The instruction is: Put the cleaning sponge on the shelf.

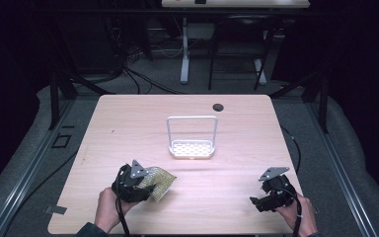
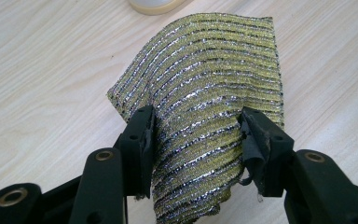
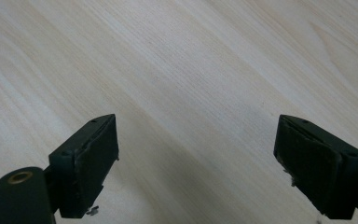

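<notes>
In the high view, a pale wooden counter [image 1: 128, 118] is carrying a small white rack [image 1: 191, 138] near its middle — a perforated tray with a tall wire handle arching over it. Behind the rack, near the far edge, a dark round hole [image 1: 218, 106] is showing in the wood. At the near left, the person's left hand [image 1: 107, 210] is holding the left tongs [image 1: 147, 183], and a yellow-and-silver striped cloth [image 1: 160, 181] is sticking out of them toward the rack, its far end lying on the wood. At the near right, the right hand [image 1: 301, 221] is holding the right tongs [image 1: 254, 202] close to the counter's front corner, well apart from the cloth and the rack.

In the left gripper view, the left tongs [image 2: 196, 135] are clamping the cloth [image 2: 205, 79] — both black jaws are pressing on its bunched lower part, and the fabric is curling up and away from them. A rounded white edge is peeking in at the top.

In the right gripper view, the right tongs [image 3: 196, 149] are standing wide apart, with bare wood grain [image 3: 177, 70] lying between the jaws.
</notes>
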